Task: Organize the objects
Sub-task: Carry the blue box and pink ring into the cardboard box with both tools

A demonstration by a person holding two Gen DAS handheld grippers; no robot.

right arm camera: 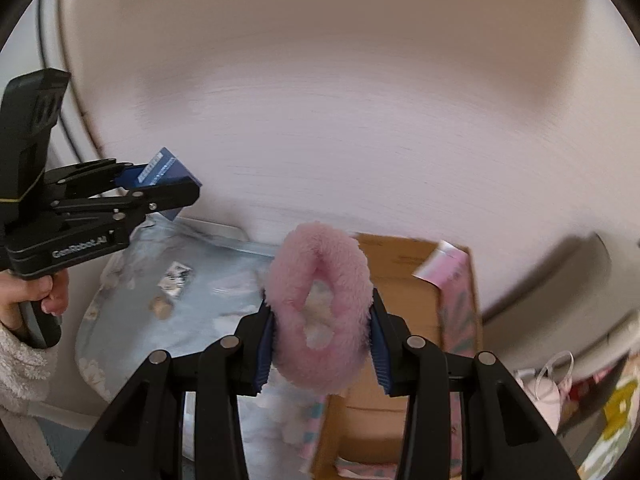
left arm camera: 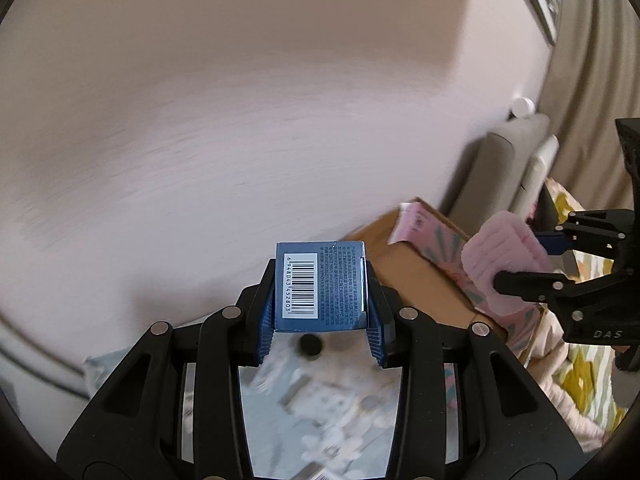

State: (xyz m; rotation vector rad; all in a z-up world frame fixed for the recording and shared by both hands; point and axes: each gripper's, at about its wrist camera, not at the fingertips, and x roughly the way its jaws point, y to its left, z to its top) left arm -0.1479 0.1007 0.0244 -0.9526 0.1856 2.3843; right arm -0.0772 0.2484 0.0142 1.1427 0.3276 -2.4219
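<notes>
A: Nearest the lens in the left wrist view, the left gripper [left arm camera: 320, 300] pinches a blue box [left arm camera: 321, 285] between its ribbed pads, barcode face up. The box sits squarely between the jaws, raised above a pale blue floral bedcover [left arm camera: 340, 412] where a small dark round object [left arm camera: 311, 345] lies just under it.

B: And the room around it?

A: Bare, blurred wall [left arm camera: 240, 120] fills the space to the left and above. To the right, a cardboard carton [left arm camera: 416, 276] stands open against the wall, a pink patterned package [left arm camera: 440, 240] leaning on its far edge.

B: The other hand?

A: In the right wrist view, the right gripper [right arm camera: 320, 340] is clamped on a pink fluffy slipper [right arm camera: 320, 304], opening toward the camera, pressed between both pads. It hangs at the carton's [right arm camera: 404, 280] left rim, partly over the bedcover [right arm camera: 160, 312].

B: How do the two stand apart?

A: Left of the slipper, the left gripper [right arm camera: 176, 196] shows holding the blue box [right arm camera: 168, 172] aloft, well apart, a person's hand [right arm camera: 36, 292] on its grip. At far right, the right gripper [left arm camera: 532, 260] carries the slipper [left arm camera: 504, 256] beside the package.
</notes>
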